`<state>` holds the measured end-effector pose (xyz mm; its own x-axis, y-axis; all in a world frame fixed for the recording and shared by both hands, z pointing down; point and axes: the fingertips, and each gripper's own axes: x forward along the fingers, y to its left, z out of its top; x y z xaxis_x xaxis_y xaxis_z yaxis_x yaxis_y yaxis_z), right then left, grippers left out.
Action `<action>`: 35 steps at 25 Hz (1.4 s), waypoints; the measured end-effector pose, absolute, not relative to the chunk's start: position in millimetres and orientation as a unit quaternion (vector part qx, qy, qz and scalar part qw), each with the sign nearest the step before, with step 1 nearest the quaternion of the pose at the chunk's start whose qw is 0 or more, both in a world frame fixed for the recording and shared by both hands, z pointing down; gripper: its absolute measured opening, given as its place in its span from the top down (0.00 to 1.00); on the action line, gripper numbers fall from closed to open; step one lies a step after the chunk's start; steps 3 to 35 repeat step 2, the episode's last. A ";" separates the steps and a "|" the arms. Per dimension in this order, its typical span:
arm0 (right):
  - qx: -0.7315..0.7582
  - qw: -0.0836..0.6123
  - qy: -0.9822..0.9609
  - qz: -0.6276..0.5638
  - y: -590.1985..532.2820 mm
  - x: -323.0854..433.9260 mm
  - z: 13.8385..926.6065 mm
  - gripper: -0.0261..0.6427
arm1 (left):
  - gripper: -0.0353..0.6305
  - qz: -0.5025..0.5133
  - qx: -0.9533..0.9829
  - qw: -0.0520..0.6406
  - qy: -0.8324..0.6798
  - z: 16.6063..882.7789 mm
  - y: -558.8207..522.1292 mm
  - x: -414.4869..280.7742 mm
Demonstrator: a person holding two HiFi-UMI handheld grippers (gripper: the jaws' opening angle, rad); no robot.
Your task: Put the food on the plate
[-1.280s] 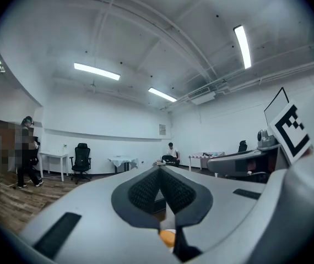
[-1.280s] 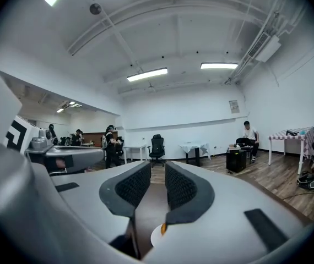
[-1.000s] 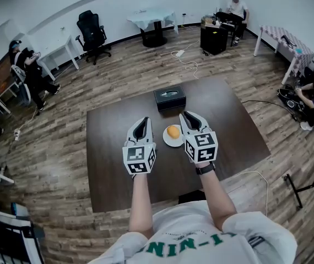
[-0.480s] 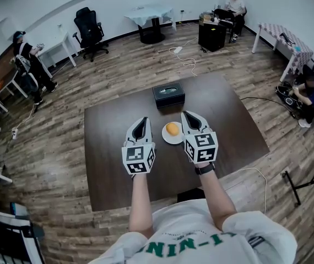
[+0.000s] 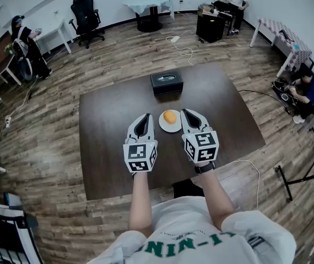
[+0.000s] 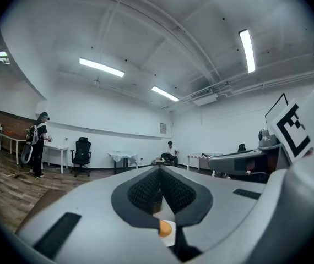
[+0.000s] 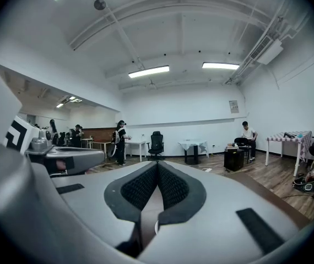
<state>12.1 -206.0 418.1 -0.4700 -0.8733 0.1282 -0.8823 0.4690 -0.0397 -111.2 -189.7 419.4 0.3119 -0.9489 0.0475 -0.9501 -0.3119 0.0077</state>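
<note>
An orange round piece of food (image 5: 169, 116) lies on a small white plate (image 5: 173, 127) near the middle of the dark brown table (image 5: 107, 147). My left gripper (image 5: 144, 117) rests just left of the plate with its jaws shut and nothing between them. My right gripper (image 5: 187, 113) sits just right of the plate, also shut and empty. In the left gripper view the food (image 6: 165, 228) and the plate (image 6: 171, 239) show below the closed left gripper (image 6: 160, 169). The right gripper view looks past the closed right gripper (image 7: 157, 165) into the room.
A black box (image 5: 166, 83) stands on the table beyond the plate. Around the table are wooden floor, a black office chair (image 5: 86, 20), a white table (image 5: 149, 4), floor cables (image 5: 182, 48), and people standing at the left and seated at the back and right.
The head view has shifted, so the table and plate sit a little higher in the picture. Both grippers keep their places beside the plate, and the food stays on it.
</note>
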 end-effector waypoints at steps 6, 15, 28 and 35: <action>0.510 0.052 -0.857 0.054 -202.3 10.7 427.4 0.94 | 0.93 0.019 0.812 0.021 -0.583 426.0 -187.1 -110.0; 0.510 0.052 -0.857 0.054 -202.3 10.7 427.4 0.94 | 0.93 0.019 0.812 0.021 -0.583 426.0 -187.1 -110.0; 0.510 0.052 -0.857 0.054 -202.3 10.7 427.4 0.94 | 0.93 0.019 0.812 0.021 -0.583 426.0 -187.1 -110.0; 0.510 0.052 -0.857 0.054 -202.3 10.7 427.4 0.94 | 0.93 0.019 0.812 0.021 -0.583 426.0 -187.1 -110.0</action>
